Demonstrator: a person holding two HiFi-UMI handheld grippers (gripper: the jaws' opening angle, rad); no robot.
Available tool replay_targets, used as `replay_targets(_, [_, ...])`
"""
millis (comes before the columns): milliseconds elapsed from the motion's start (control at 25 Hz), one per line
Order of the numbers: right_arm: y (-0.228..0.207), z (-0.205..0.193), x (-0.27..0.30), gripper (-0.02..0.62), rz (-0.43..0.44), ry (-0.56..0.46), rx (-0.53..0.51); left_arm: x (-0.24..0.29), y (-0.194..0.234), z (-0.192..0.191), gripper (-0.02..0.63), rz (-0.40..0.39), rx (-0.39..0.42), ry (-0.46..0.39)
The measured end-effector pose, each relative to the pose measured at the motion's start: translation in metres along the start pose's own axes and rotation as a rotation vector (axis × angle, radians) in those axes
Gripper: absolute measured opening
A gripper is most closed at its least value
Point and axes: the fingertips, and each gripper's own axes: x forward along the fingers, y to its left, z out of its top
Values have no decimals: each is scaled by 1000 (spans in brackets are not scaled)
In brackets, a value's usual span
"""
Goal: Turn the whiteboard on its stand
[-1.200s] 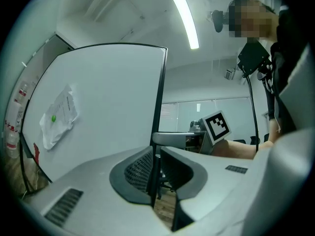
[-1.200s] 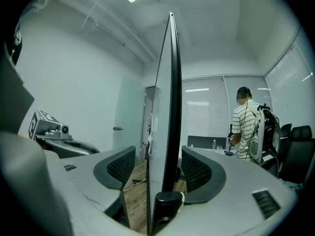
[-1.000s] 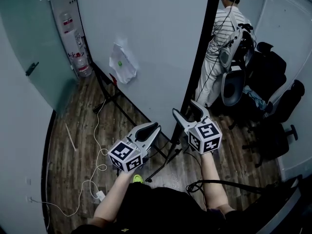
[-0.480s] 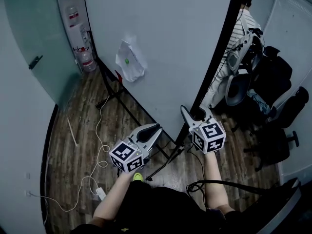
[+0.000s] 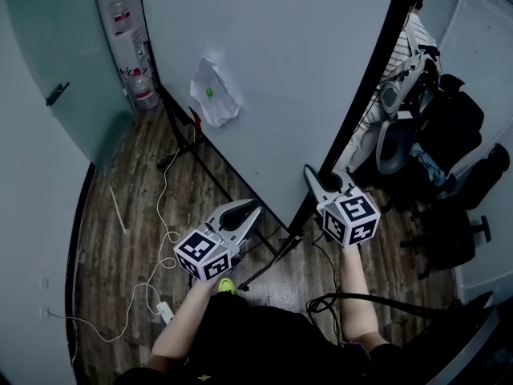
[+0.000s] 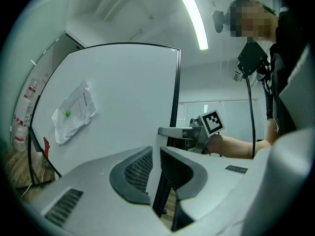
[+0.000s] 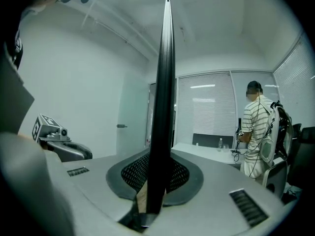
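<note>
Closing in: a second ago the right gripper [image 5: 321, 183] hung short of the whiteboard [image 5: 264, 79] with its jaws wide. Now they are closing on the board's black side edge, with the frame squarely between the pads. The board stands upright on its stand [image 5: 191, 139], a crumpled paper sheet [image 5: 214, 95] stuck to its face. The left gripper [image 5: 244, 211] sits just under the board's lower edge, jaws a slit apart. The board's corner lines up with that slit, though whether it touches is hard to tell. This looks like the grab step, with turning not yet begun. Next comes a firm pinch, then a steady swing of that edge around the stand.
</note>
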Motion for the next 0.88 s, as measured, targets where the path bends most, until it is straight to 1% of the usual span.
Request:
replay_targets(240, [2,1,18,58,31,-8,-4,-6,8,-2,48,33,-3,2])
replay_targets(440, [22,3,47,57,68,-12,-14,-24,21,-4,48,59,-12,2])
replay_targets(560, [28,6,60,57,69,-14,-20,-29,25,-4,48,68,-15,4])
replay_targets(760, [21,4,66,49,56,-23,-33,-24,23,-10,48,79,-24,8])
replay_targets(880, [29,6,81,48,92,-20,-24,-28,29,-9,48,85,-31,7])
